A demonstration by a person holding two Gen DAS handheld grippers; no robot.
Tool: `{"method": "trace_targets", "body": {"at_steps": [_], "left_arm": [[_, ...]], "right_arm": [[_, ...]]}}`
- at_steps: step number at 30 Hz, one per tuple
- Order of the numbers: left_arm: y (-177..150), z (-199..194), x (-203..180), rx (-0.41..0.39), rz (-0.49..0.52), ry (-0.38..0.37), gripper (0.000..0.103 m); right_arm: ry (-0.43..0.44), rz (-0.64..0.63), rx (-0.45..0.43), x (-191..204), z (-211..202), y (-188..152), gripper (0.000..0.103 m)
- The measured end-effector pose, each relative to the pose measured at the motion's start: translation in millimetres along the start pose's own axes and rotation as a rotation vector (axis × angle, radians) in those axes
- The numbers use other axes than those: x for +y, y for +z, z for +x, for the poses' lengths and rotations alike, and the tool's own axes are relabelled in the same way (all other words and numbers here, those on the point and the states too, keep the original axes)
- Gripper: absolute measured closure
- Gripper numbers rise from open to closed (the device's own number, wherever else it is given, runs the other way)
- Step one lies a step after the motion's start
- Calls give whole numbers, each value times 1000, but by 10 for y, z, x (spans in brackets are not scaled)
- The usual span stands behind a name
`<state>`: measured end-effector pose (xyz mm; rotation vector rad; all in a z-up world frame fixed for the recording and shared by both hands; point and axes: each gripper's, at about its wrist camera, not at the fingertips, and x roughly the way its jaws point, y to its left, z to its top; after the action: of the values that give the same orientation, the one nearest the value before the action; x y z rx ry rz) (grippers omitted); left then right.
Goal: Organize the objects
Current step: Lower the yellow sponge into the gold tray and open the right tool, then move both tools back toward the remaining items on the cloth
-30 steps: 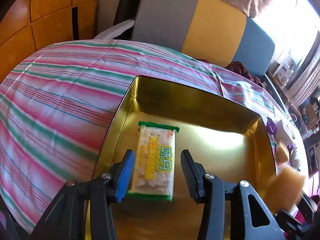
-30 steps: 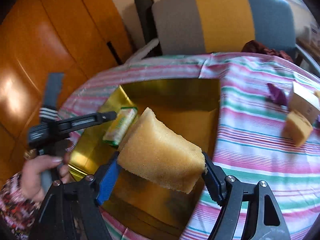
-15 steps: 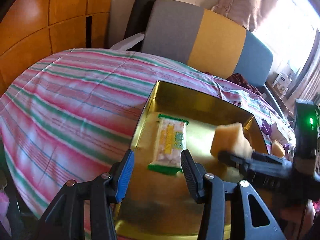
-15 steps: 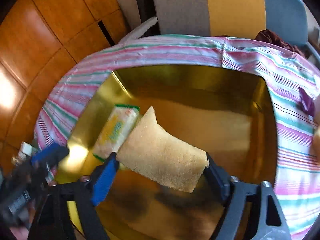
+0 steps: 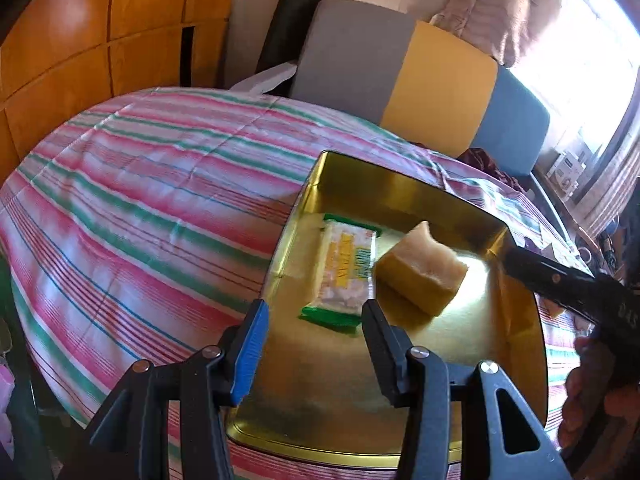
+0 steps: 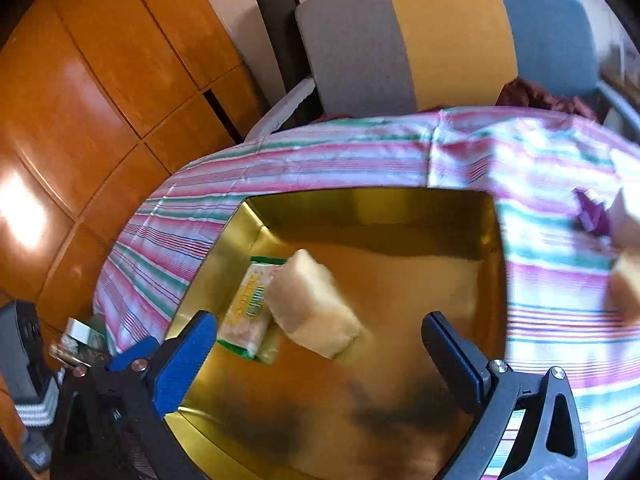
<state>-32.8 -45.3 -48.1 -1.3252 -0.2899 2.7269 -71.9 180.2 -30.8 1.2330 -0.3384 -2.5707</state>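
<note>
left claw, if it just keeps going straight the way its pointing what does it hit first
Most likely the snack packet in the gold tin, which lies just past and between the left claw's fingers. Depth is unclear, so it might touch the tin's floor first. The sponge sits off to the right.

Hard daylight pours through a window (image 5: pixel 600 80) at upper right of the left wrist view, blown out to white. It glares off the gold tray (image 5: pixel 472 264) as a bright patch beside the sponge (image 5: pixel 420 276), and a hot spot burns on the wooden panels (image 6: pixel 20 212) in the right wrist view. Dark smudged shadows lie on the tray floor there. The striped cloth (image 6: pixel 560 168) and items at right smear with motion blur. Fisheye distortion bows every edge; corners vignette black.
</note>
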Motion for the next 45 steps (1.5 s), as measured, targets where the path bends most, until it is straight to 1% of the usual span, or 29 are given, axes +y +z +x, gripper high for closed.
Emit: {"method": "trace_targets", "body": {"at_steps": [4,5,8,10,12,16,20,24,25,28,29,30,32,34,36,39,41,43,44,45], "left_arm": [[-10,-48,-166,-13,47,-17,54],[-16,-53,-207,-12,55,-25,54],[-63,-72,-363,-8,88,-51,54],[-112,-85,-491,-3,114,-70,54],[-161,-89,-643,5,145,-98,54],[-300,-116,-1039,25,239,-155,54],[-461,-173,-1417,35,340,-204,54],[-631,-244,-1770,44,438,-260,54],[-670,-260,-1848,45,456,-271,54],[-770,-292,-2037,58,502,-308,54],[-803,-300,-2088,61,515,-317,54],[-842,-311,-2155,66,533,-326,54],[-902,-330,-2258,70,564,-341,54],[-971,-346,-2366,78,597,-351,54],[-1018,-349,-2437,86,616,-362,54],[-1081,-337,-2518,106,637,-372,54],[-1129,-325,-2595,111,663,-363,54],[-1173,-312,-2655,112,680,-354,54],[-1182,-301,-2677,117,680,-354,54],[-1190,-287,-2700,123,677,-354,54]], "right_arm": [[-122,-75,-52,-121,-302,-76,0],[-166,-101,-61,-176,-385,-116,0],[-245,-140,-63,-339,-560,-217,0],[-275,-135,-50,-496,-671,-316,0],[-285,-121,-36,-622,-741,-399,0],[-318,-78,-4,-935,-828,-620,0],[-362,-17,26,-1266,-895,-807,0],[-392,57,30,-1631,-1034,-904,0],[-416,71,27,-1736,-1073,-904,0],[-524,126,9,-2129,-1239,-834,0],[-563,167,-3,-2342,-1338,-780,0],[-583,193,-12,-2465,-1410,-740,0],[-651,292,-48,-2902,-1616,-648,0],[-688,390,-79,-3306,-1807,-605,0],[-703,478,-106,-3658,-1957,-615,0],[-699,605,-126,-4206,-2121,-705,0],[-687,647,-139,-4392,-2155,-792,0],[-652,738,-108,-4559,-2142,-919,0],[-621,776,-93,-4599,-2111,-971,0],[-554,824,-71,-4635,-2050,-1034,0]]}}
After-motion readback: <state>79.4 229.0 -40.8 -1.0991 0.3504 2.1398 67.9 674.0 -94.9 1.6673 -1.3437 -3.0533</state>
